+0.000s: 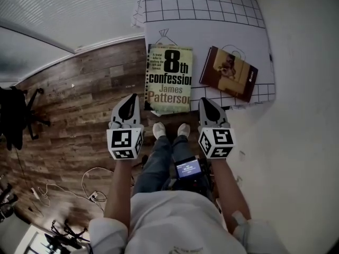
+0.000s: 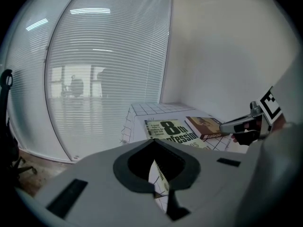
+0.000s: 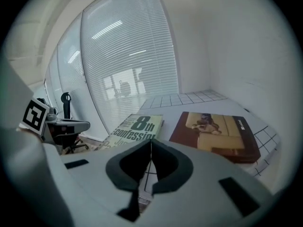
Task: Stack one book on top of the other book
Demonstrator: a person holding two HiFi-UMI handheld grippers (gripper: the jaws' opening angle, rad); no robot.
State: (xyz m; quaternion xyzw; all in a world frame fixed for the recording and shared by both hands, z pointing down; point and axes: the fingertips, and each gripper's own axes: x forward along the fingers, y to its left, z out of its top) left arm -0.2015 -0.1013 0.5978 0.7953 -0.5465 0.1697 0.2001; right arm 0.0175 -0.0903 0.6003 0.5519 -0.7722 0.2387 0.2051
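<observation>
Wood floor filled the left and bottom of the head view, with a glass wall with blinds behind it. Table under a white cloth with a grid border sat top centre, against the white wall. A black office chair stood far left, and loose cables lay on the floor lower left. The person stood at the table's near edge, white shoes just short of it.

Both books lay flat, cover up, side by side on the table, apart and not stacked. The green book was on the left, squared to the table, its near edge at the table's near edge. The brown book was on the right, smaller, skewed, with a clear gap to the green one.

Left gripper was held just left of the green book's near corner, jaws pressed together, nothing between them. Right gripper was near the table's edge below the gap between the books, jaws also pressed together and empty. Neither touched a book.

A small lit screen sat at the person's waist
</observation>
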